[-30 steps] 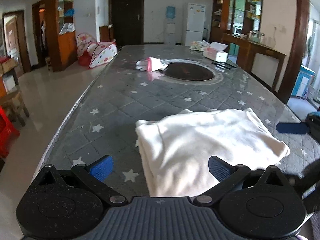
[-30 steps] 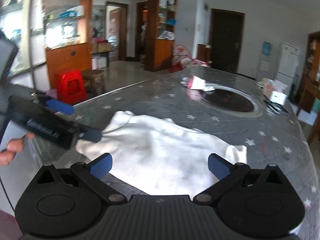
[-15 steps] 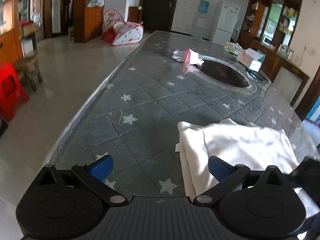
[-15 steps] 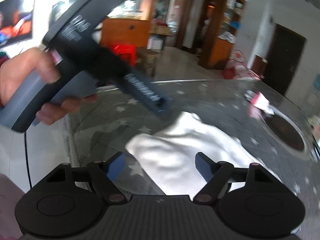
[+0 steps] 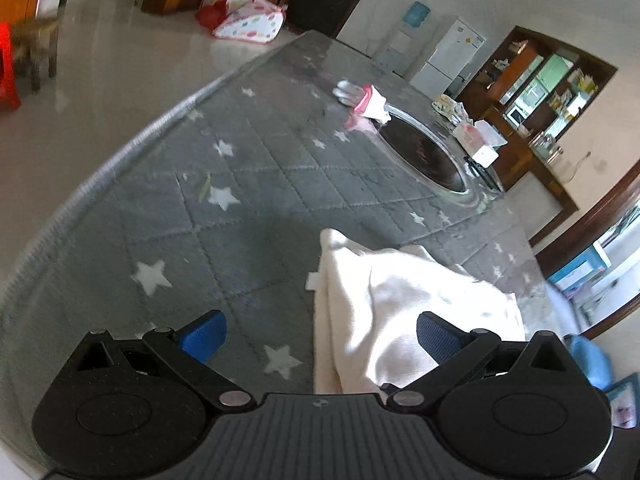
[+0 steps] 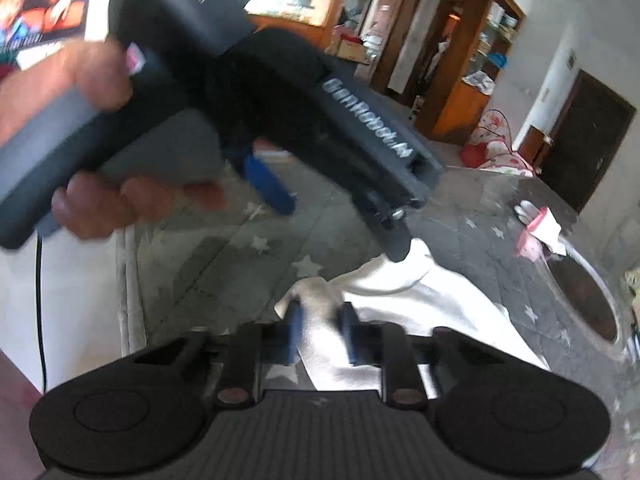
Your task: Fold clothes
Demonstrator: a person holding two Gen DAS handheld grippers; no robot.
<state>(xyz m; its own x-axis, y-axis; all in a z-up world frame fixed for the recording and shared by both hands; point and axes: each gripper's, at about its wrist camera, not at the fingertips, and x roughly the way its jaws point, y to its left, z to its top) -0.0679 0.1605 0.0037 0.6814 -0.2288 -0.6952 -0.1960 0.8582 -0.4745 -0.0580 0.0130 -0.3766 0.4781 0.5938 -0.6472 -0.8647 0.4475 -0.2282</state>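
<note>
A folded white garment (image 5: 404, 300) lies on the grey star-patterned table cover (image 5: 248, 200), near the front right in the left wrist view. My left gripper (image 5: 320, 336) hovers open over the garment's left edge with nothing between its blue pads. In the right wrist view my right gripper (image 6: 322, 330) has its jaws drawn close together, pinching the near corner of the white garment (image 6: 420, 300). Above it, a hand (image 6: 96, 200) holds the other tool's dark body (image 6: 280, 92), blurred by motion, with one finger tip resting at the garment's far corner.
A pink-and-white small item (image 5: 366, 100) lies beside a round dark inset (image 5: 424, 156) further up the table. A tissue box (image 5: 478, 140) stands past the inset. The table's rounded edge (image 5: 100, 176) runs along the left, with tiled floor beyond.
My right gripper went from wide open to pinched on the garment's near corner. My left gripper swung left and tilted, and now looms large and close in the right wrist view.
</note>
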